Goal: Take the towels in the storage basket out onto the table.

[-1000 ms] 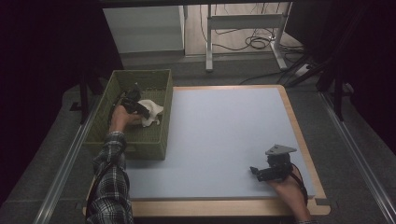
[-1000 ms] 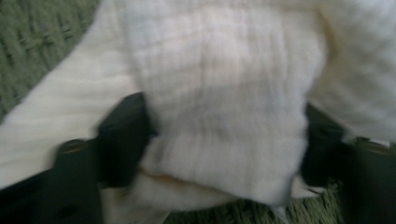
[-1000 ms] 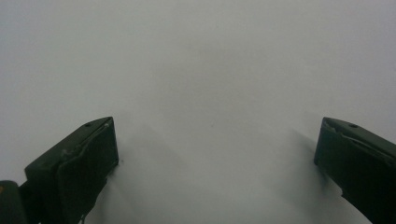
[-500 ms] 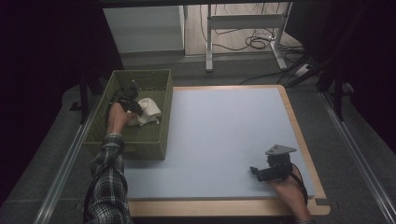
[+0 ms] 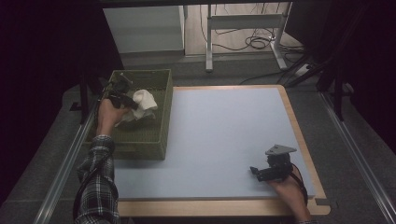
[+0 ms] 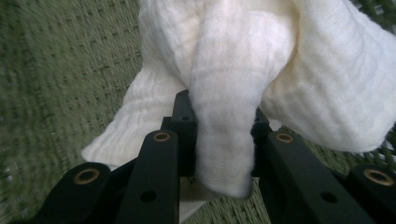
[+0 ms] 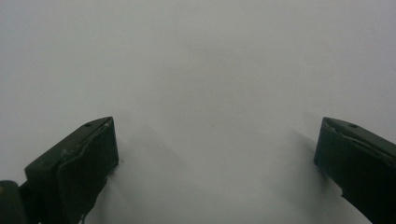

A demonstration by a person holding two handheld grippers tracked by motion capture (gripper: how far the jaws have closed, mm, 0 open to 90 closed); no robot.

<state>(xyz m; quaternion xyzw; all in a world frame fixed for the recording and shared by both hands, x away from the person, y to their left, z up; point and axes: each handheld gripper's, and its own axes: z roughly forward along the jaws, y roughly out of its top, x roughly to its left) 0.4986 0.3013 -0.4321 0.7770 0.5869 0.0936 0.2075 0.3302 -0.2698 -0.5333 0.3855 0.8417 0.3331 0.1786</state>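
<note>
From the high view: the left gripper (image 5: 122, 95) is inside the green basket (image 5: 161, 121), jaws clamped on the white cloth (image 5: 144, 102), which hangs bunched near the basket's far end, against its right wall. The grey mat (image 5: 224, 130) lies just right of the basket, bare. The right gripper (image 5: 268, 171) rests well away from the basket, at the mat's near right corner, hand behind it.

Over to the left gripper view: here's the grip up close. A fold of cloth (image 6: 224, 121) runs down between the two black jaws of the left gripper (image 6: 219, 154), pinched tight, the rest ballooning above, with basket weave (image 6: 60, 74) behind it. That's a firm hold.

Right gripper view: jaws of the right gripper (image 7: 215, 158) stand wide apart, nothing between them but mat (image 7: 205, 65).

Progress, as I read it: the grab is done, the lift under way; carrying the cloth over the basket wall onto the mat and laying it out is all still ahead.

Against the earlier frames: the left hand has moved toward the basket's far end and the cloth has come up with it. The right gripper hasn't budged.
</note>
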